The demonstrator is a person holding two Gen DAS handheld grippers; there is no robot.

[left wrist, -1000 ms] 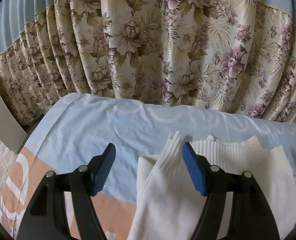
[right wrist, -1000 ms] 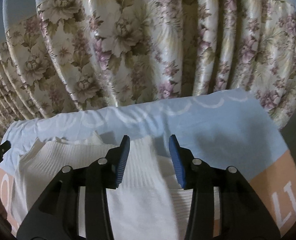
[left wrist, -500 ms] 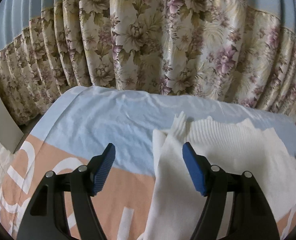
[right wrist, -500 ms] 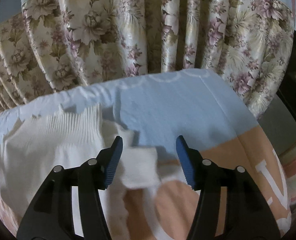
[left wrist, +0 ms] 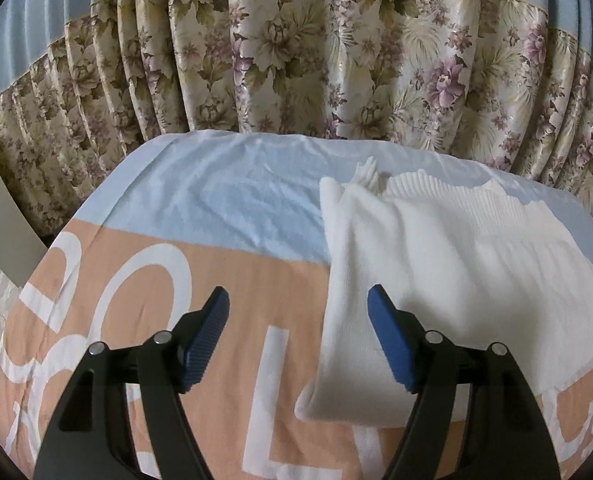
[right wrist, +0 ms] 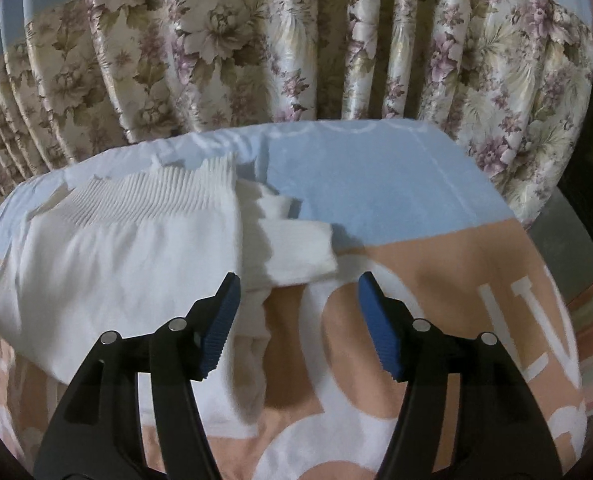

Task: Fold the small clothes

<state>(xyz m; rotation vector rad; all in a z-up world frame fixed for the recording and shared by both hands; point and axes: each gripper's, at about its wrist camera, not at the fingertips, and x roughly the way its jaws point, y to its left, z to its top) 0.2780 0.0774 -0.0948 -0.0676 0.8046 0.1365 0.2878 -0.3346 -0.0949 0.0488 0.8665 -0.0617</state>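
The white knit top [left wrist: 448, 264] lies flat just ahead of both grippers, left gripper [left wrist: 298, 334] and right gripper [right wrist: 296, 320] spread wide and empty, on a blue-and-orange sheet [left wrist: 216, 200] before flowered curtains [left wrist: 336, 60]

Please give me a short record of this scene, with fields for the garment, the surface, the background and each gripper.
garment: white knit garment, ribbed band at the far end, lying partly folded
loose part: small white flap sticking out on the garment's right side
surface: blue and peach cloth with white letters
background: floral curtain
left gripper: open, empty, at the garment's left edge
right gripper: open, empty, just in front of the flap
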